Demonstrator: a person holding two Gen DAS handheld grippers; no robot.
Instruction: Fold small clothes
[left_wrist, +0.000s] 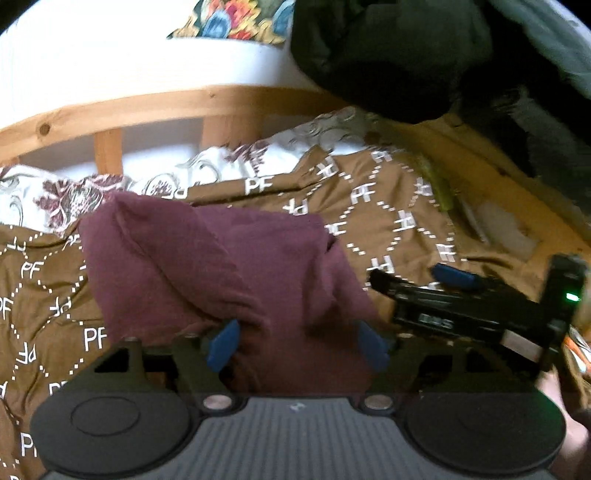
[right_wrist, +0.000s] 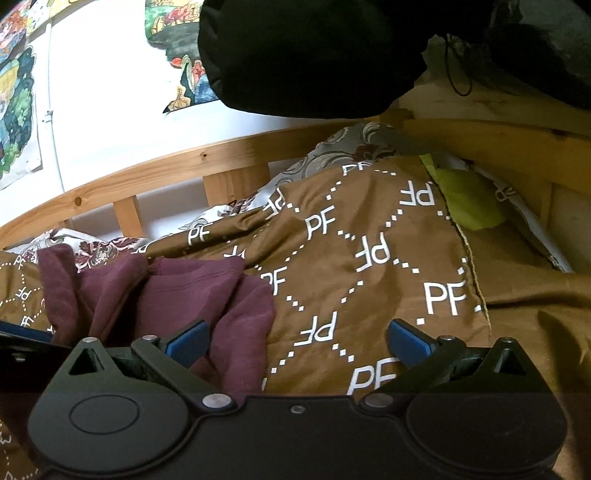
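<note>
1. While spread wide over the brown bedspread (left_wrist: 388, 206), maroon garment (left_wrist: 207, 266) lies bunched and half-folded, near edge rising between the blue fingertips (left_wrist: 221, 343) of the left gripper (left_wrist: 297, 347). Jaws apart, cloth between them but not pinched as far as can be told. Could slip free on a lift if closed on one layer only.
2. Just right of the garment, right gripper (right_wrist: 295, 343) gaping wide, holding nothing, left pad (right_wrist: 186, 341) touching or just beside the garment's right flap. Might snag bedspread along with the flap if closed low.
3. Beyond the garment, floral sheet (left_wrist: 66, 199) and wooden bed rail (left_wrist: 110, 110). Risk of dragging the fold askew towards them on soft, rumpled bedding.
4. Far right of the garment, lime cloth (right_wrist: 465, 203); no threat, well apart.
</note>
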